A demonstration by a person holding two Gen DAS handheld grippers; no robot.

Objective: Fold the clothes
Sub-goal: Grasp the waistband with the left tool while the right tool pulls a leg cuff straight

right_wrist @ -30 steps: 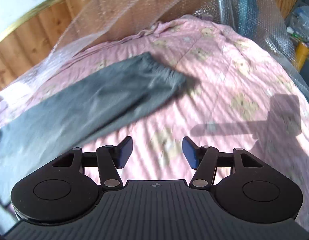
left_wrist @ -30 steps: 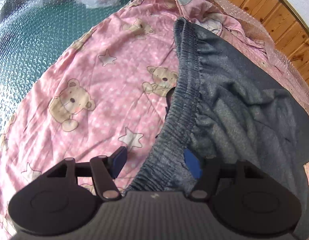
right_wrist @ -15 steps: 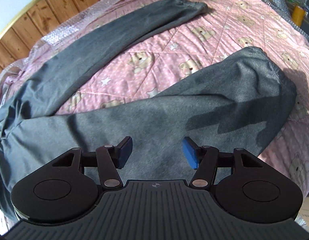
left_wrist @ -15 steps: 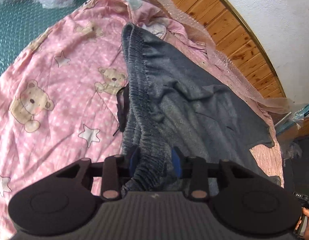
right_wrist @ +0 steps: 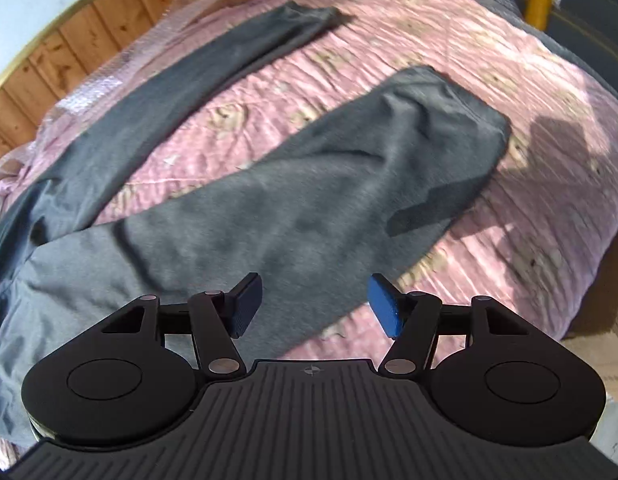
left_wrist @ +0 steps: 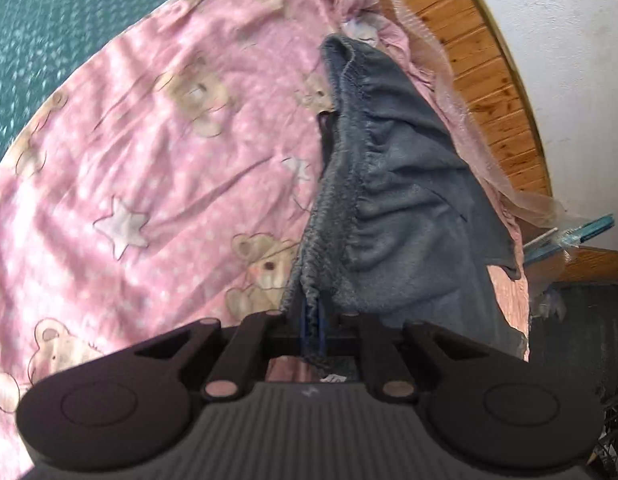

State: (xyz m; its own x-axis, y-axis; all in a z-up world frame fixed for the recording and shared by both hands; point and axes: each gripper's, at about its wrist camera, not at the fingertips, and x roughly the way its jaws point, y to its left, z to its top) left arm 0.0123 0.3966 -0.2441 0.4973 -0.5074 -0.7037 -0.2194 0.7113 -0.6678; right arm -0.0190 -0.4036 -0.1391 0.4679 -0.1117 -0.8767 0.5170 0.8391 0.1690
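The grey trousers (right_wrist: pixel 293 216) lie spread on a pink blanket (left_wrist: pixel 149 168) printed with bears and stars, and this blanket covers the bed. All places below are given from the trousers.

In the left wrist view the left claw (left_wrist: pixel 314 322) is clenched on the elastic waistband (left_wrist: pixel 341 152) at the end nearest to the camera. The gathered grey cloth goes down between the two blue pads, and a small fold of it hangs below them. From this grip the waistband runs away toward the top of the picture, standing up as a wrinkled ridge. The pink blanket lies on the left of the trousers. On their right are a strip of clear bubble wrap (left_wrist: pixel 461 128), then wooden wall boards (left_wrist: pixel 493 92) and a white wall above.

In the right wrist view the right claw (right_wrist: pixel 314 304) is released; its jaws are opening a little and nothing is pressed between the blue pads. It hangs over the nearer trouser leg (right_wrist: pixel 349 184), close to the lower edge of that leg. This leg lies flat and points to the right side of the bed. The other leg (right_wrist: pixel 213 64) lies beyond it, toward the wooden boards, with pink blanket showing between the two. A shadow falls on the nearer leg and on the blanket to its right.
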